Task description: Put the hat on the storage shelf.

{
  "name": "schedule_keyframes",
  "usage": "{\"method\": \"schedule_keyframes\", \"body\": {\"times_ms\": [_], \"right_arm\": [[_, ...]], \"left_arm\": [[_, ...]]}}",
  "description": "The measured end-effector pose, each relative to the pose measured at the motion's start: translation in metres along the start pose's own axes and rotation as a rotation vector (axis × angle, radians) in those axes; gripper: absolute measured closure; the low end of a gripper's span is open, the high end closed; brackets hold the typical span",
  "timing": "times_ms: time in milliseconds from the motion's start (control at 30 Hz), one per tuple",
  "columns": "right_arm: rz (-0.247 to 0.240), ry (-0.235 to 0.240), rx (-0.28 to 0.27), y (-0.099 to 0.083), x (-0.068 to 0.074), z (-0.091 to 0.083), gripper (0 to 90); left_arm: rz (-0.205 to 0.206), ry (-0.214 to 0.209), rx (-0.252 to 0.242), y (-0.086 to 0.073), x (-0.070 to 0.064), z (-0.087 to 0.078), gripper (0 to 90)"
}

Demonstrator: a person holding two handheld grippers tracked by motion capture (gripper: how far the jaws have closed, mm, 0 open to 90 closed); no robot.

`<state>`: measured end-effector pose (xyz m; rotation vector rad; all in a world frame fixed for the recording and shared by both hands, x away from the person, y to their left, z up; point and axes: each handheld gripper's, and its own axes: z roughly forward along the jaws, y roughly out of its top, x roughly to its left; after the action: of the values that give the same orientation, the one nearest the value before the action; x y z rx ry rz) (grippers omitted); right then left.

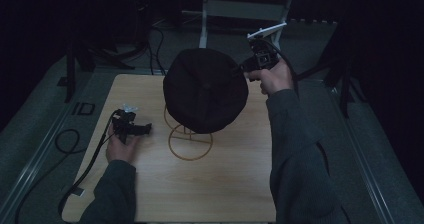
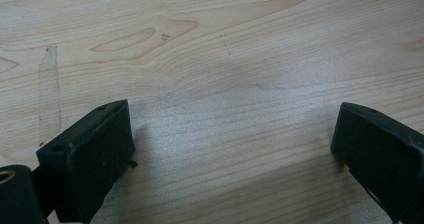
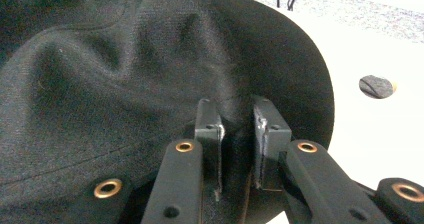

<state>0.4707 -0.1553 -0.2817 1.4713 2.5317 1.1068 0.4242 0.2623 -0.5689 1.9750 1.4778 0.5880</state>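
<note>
My left gripper (image 1: 142, 129) rested low on the pale wooden table (image 1: 225, 184), jaws spread wide apart with nothing between them; the left gripper view showed only bare wood grain (image 2: 225, 74) between its black fingers (image 2: 90, 154). Right of it, beyond those fingers, stood a thin gold wire stand (image 1: 190, 143), carrying a round black fabric hat (image 1: 205, 89). My right gripper (image 1: 239, 69) met the hat's far right edge. The right gripper view showed what the high view could not: both fingers (image 3: 267, 134) clenched on a pinched fold of the cloth (image 3: 125, 94).
</note>
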Motion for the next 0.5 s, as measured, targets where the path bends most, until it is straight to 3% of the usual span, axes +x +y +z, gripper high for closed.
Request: {"method": "schedule_keyframes", "body": {"times_ms": [500], "right_arm": [[-0.027, -0.01, 0.035, 0.002, 0.012, 0.018, 76.8]], "left_arm": [[-0.001, 0.0, -0.001, 0.0, 0.0, 0.0, 3.0]]}}
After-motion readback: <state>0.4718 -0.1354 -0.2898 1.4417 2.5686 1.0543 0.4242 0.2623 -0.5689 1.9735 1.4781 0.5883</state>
